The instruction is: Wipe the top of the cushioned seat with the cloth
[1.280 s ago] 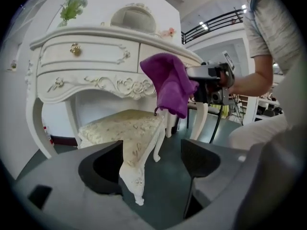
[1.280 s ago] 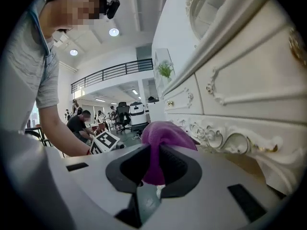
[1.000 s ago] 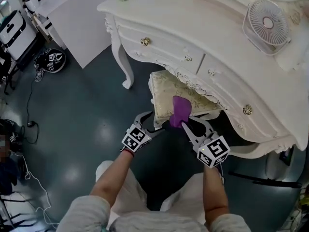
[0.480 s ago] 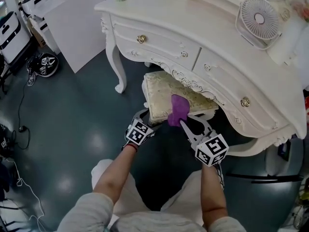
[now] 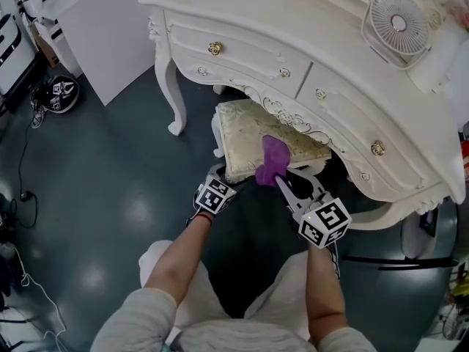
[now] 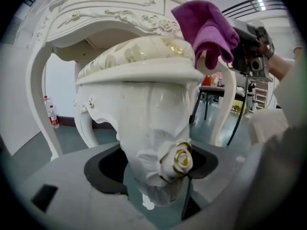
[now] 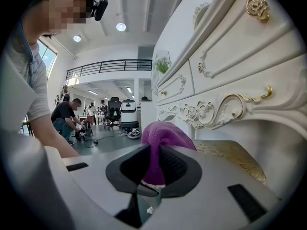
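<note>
The right hand-held gripper (image 5: pixel 278 180) is clamped on the purple cloth (image 5: pixel 272 160) at the front edge of the cushioned seat (image 5: pixel 253 127); the left hand-held gripper (image 5: pixel 222 176) is closing round its carved leg (image 6: pixel 153 143) (not yet tight). A loose hold could let wiping shove the seat.

Looks like a big open lab or studio hall, not anyone's actual bedroom. The fancy white dressing table (image 5: pixel 308 42) and its cushioned stool (image 5: pixel 256 134) just sit on a dark painted floor (image 5: pixel 110 182) with a cable (image 5: pixel 25 195) trailing across it. Further back there's a mezzanine with a railing (image 7: pixel 108 66), round ceiling lights (image 7: pixel 121 27), an office chair (image 7: pixel 114 108) and a person (image 7: pixel 64 116) crouching low over something.
</note>
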Demonstrator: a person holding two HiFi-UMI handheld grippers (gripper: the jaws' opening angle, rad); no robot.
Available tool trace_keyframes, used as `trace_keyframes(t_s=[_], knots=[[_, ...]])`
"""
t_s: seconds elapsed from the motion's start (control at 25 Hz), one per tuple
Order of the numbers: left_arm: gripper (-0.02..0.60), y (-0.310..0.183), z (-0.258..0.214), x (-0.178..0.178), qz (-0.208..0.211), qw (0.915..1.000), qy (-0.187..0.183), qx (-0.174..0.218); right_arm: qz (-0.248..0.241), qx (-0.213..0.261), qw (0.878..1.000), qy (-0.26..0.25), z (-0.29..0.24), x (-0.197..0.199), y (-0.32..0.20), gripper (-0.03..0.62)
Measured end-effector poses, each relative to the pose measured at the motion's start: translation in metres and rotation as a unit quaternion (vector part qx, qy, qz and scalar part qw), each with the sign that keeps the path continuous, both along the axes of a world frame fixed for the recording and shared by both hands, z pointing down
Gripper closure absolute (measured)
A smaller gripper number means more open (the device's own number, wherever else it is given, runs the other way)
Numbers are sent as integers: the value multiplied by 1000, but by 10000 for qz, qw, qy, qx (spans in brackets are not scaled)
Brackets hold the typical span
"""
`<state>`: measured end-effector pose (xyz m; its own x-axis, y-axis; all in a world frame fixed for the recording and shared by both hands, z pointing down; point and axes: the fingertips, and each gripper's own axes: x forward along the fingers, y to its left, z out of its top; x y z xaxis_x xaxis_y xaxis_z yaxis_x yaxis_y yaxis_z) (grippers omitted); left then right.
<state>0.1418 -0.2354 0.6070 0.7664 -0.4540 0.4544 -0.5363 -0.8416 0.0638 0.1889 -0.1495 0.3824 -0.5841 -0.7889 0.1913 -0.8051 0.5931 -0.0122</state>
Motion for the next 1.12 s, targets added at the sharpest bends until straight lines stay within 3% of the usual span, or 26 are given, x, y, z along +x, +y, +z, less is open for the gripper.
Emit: trace_keyframes(t_s=[0.4, 0.8, 0.92, 1.12], knots=[[273, 15, 6, -15, 3, 9971, -394, -656, 107, -288, 9994, 165, 4, -1, 2, 537], [288, 61, 12, -80, 396, 9847, -1026, -1350, 424, -803, 9950, 425, 5, 16, 11, 537], [288, 73, 14, -94, 379, 9823, -1104, -1468, 600, -1169, 9898, 555, 8, 32, 15, 537], [288, 77, 13, -98, 393, 9859, -858, -1383, 1090, -1750, 9724, 1093, 20, 75, 14, 537]])
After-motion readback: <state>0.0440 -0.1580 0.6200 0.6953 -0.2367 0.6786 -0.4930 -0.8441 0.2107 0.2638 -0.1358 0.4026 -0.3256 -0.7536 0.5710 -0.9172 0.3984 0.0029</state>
